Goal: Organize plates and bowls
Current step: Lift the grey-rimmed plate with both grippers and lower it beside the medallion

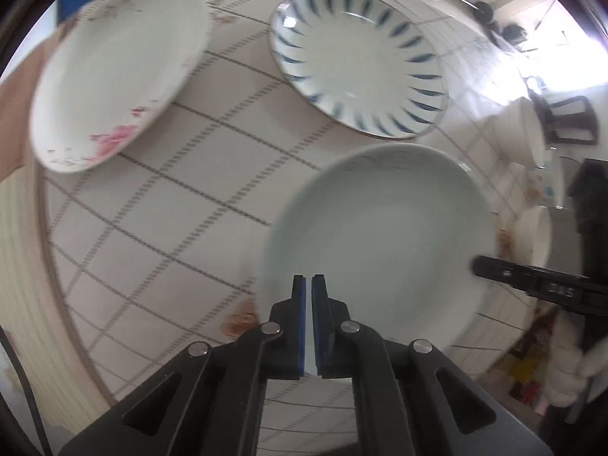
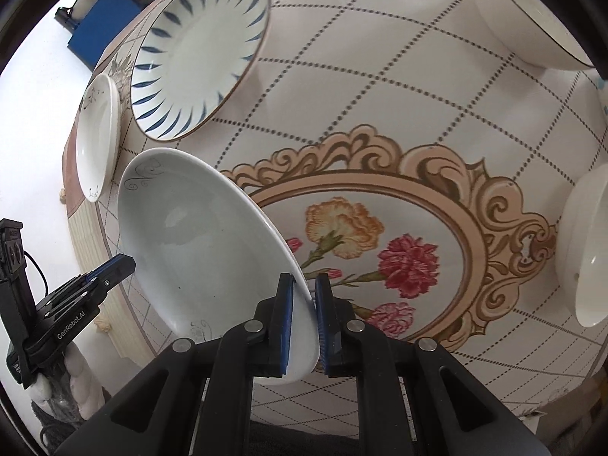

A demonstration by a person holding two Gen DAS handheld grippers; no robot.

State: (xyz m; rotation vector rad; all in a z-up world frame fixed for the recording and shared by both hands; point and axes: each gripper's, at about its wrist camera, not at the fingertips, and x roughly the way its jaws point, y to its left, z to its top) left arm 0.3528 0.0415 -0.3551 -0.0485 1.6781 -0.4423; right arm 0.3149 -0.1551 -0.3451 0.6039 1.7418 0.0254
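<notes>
white plate: plain white plate (image 2: 201, 250) with faint grey scroll marks near its rim; held up off the table and tilted, gripped at two opposite edges; in the left wrist view it (image 1: 380, 235) fills the lower right, motion-blurred
right gripper: right gripper (image 2: 304, 317) pinches the plate's near rim between its blue pads; rim visibly wedged between the two fingers; its black tip (image 1: 490, 266) shows at the plate's right edge in the left wrist view
left gripper: left gripper (image 1: 308, 323) pressed almost together on the plate's edge, thin white strip visible between the blue pads; in the right wrist view its tip (image 2: 114, 268) meets the plate's far left edge; a gloved hand (image 2: 72, 376) holds its handle
striped plate: blue-striped plate (image 2: 201, 57) lying on the table beyond the held plate; apart from it
floral plate: white plate with pink flower print (image 1: 117, 76) on the table, left of the striped plate; seen edge-on near the table's edge (image 2: 97, 140) from the right side
bowls: white bowl (image 2: 532, 11) with dark rim at far right top; another white bowl (image 2: 589, 250) at the right edge; both on the table, well apart from the held plate
table: round table (image 2: 380, 95) with dotted lattice cloth; flower medallion (image 2: 380, 250) printed at its centre, just beside the held plate's lower rim in view
</notes>
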